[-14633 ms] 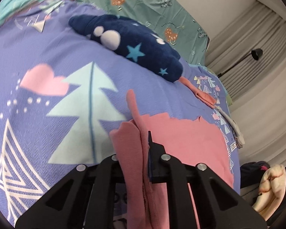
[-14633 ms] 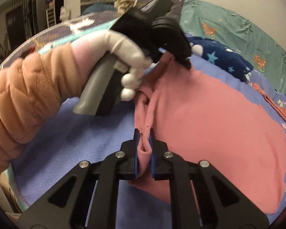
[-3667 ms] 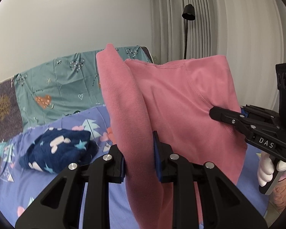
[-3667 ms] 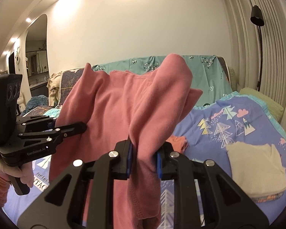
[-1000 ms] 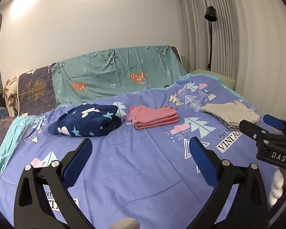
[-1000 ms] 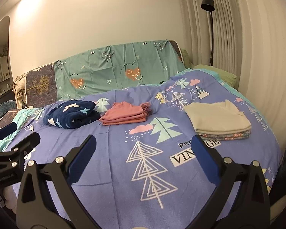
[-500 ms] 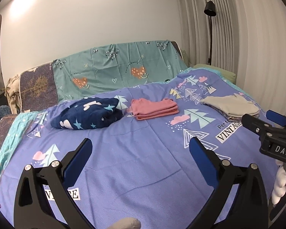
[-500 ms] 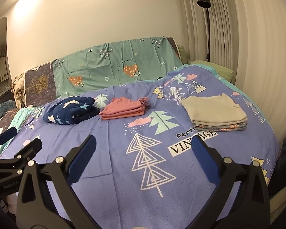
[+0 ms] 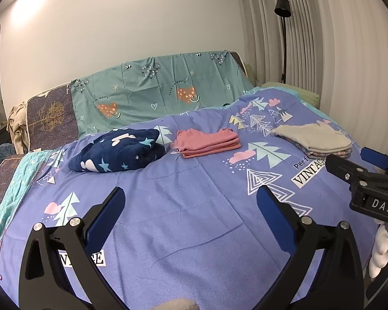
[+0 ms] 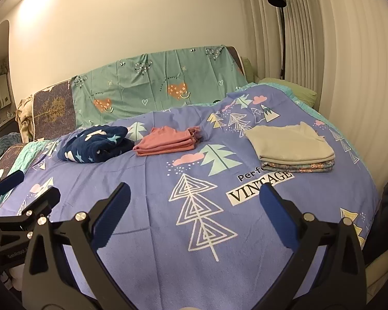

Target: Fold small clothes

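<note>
- Left gripper (image 9: 188, 206) and right gripper (image 10: 194, 204): both released, empty, at the frame bottom.
- Pink stack (image 9: 209, 143) folded mid-frame on the bedspread (image 9: 194, 219).

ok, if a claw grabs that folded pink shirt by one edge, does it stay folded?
Probably not. The pink shirt is thin soft cloth in loose stacked layers, so a one-edge lift would likely let the lower layers droop and unfold. It looks light, and a push on the smooth bedspread might slide it while shearing the layers apart.
</note>
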Available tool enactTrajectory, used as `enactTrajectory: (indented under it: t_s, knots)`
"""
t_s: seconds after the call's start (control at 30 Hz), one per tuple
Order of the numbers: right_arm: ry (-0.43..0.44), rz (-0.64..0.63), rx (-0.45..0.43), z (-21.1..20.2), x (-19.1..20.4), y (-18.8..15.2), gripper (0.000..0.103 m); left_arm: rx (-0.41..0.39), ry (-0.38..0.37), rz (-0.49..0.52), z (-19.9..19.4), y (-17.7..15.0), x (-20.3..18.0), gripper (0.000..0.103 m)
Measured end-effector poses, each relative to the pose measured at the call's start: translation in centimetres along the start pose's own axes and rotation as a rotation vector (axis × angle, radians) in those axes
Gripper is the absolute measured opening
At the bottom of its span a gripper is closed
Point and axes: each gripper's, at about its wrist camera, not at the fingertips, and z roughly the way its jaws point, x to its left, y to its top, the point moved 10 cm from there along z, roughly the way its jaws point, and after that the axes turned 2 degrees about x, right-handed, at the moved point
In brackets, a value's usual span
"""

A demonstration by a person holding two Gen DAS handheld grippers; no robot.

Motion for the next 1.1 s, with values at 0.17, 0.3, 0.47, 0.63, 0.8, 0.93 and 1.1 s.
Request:
enactTrajectory:
  t_s: [0.17,0.3,0.47,0.63,0.8,0.93,1.1]
  knots:
    - [0.001,0.003,0.01,0.3,-0.1,-0.3,0.101,0.011,0.0,0.001,0.2,-0.4,-0.2,0.102]
    - [0.0,0.002,0.011,0.3,-0.1,-0.3,0.101,0.017,-0.001,-0.004,0.3,-0.4,-0.1,0.102]
    - [0.002,0.003,0.019,0.6,-0.3,-0.7,0.101,0.024,-0.001,-0.003,0.5,-0.5,-0.2,0.102]
    - [0.006,0.002,0.028,0.8,-0.3,-0.9,0.101,0.026,-0.001,-0.002,0.5,-0.5,-0.4,0.102]
    - [0.008,-0.008,0.03,0.8,0.0,-1.1,0.101,0.035,0.0,-0.01,0.7,-0.6,-0.3,0.102]
    - [0.008,-0.007,0.032,0.8,0.0,-1.1,0.101,0.037,0.003,-0.011,0.7,-0.7,-0.2,0.102]
    - [0.012,-0.017,0.041,0.8,0.3,-1.4,0.101,0.04,0.002,-0.009,0.7,-0.7,-0.2,0.102]
